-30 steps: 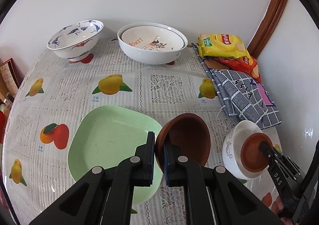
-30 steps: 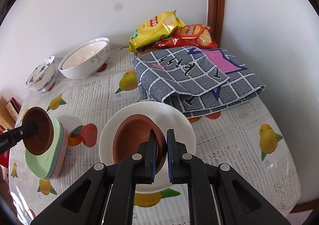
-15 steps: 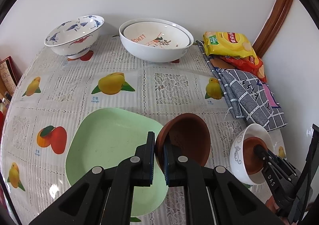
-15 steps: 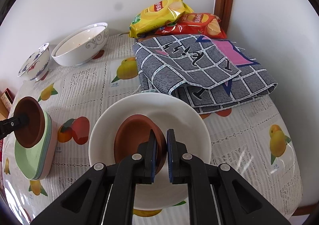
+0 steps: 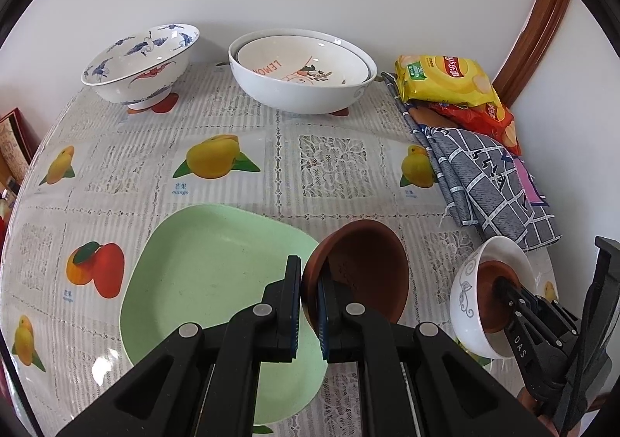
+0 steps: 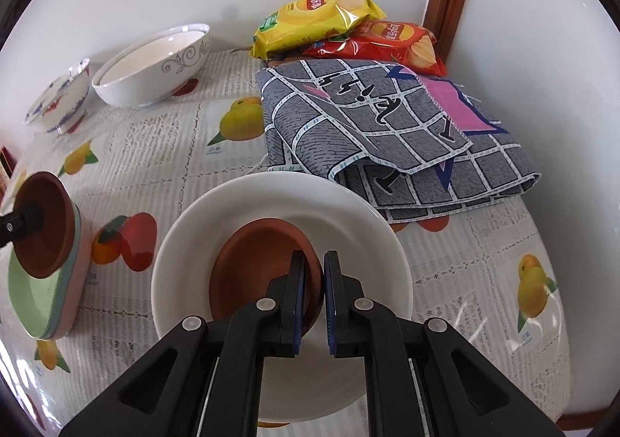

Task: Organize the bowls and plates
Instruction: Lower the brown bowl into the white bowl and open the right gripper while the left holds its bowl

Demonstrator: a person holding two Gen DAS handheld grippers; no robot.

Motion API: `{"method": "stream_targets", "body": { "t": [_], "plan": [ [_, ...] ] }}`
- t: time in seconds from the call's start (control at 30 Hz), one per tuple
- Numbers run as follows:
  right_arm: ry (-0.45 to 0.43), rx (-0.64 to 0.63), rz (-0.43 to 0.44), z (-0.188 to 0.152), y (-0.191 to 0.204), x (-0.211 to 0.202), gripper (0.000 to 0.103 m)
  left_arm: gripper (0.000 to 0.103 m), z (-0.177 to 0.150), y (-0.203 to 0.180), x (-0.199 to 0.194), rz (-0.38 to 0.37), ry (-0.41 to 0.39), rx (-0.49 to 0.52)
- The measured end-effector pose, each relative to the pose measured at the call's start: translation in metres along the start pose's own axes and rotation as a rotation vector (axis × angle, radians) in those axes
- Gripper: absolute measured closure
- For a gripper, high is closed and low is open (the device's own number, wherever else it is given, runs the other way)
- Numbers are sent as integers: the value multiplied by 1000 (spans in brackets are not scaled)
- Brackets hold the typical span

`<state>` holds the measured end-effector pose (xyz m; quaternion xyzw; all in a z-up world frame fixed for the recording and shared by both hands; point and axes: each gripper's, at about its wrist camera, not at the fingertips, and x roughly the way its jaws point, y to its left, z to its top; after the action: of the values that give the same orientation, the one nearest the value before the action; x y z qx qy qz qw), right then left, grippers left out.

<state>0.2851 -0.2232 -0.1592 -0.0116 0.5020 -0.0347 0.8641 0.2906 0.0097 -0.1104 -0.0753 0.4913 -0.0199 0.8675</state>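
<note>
My left gripper (image 5: 309, 282) is shut on the rim of a brown bowl (image 5: 364, 270), held tilted just above the right edge of a green plate (image 5: 209, 282). My right gripper (image 6: 314, 276) is shut on the rim of a second brown bowl (image 6: 255, 270), which sits low inside a white bowl (image 6: 279, 196) on the table. In the left wrist view that white bowl (image 5: 465, 293) with the brown one in it is at the lower right, with the right gripper (image 5: 500, 284) reaching into it. The right wrist view shows the first brown bowl (image 6: 46, 223) over the stacked plates (image 6: 69, 305) at the left.
At the back stand a blue-patterned bowl (image 5: 139, 64) and two nested white bowls (image 5: 302, 72). A folded grey checked cloth (image 6: 387, 134) and two crisp bags (image 6: 317, 18) fill the right corner by the wall. The round table's edge (image 6: 558, 390) curves close on the right.
My right gripper has sunk, carrying its brown bowl lower into the white bowl, which now looks larger in its view. The left gripper and its bowl have barely shifted.
</note>
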Motion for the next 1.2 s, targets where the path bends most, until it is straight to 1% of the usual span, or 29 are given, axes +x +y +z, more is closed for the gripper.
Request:
{"method": "stream_targets", "body": {
  "t": [0.07,0.2,0.33,0.53,0.67,0.8,0.97,1.03,1.2],
  "plan": [
    [3,-12,-16,0,1,1,93,95,0,0,0,1,0,-2],
    [19,-13,-12,-1,2,6,93,95,0,1,-1,4,-2,0],
    [33,-26,-30,-1,5,10,88,95,1,3,-2,3,-2,-4],
    [37,-29,-48,-1,6,11,88,95,0,5,-3,-3,-1,0],
    [40,-40,-74,-3,7,14,84,95,-2,6,-5,-10,-2,-1],
    [42,-42,-75,-2,6,15,84,95,-3,8,-6,-16,0,-3],
    [40,-42,-81,-1,6,11,75,95,-5,12,-11,-21,-7,-7],
    [35,-33,-76,-2,6,7,68,95,-6,13,-14,-24,-9,-6],
    [0,-37,-73,-3,8,-12,67,95,-9,11,-23,-27,-17,1]
  ]
}}
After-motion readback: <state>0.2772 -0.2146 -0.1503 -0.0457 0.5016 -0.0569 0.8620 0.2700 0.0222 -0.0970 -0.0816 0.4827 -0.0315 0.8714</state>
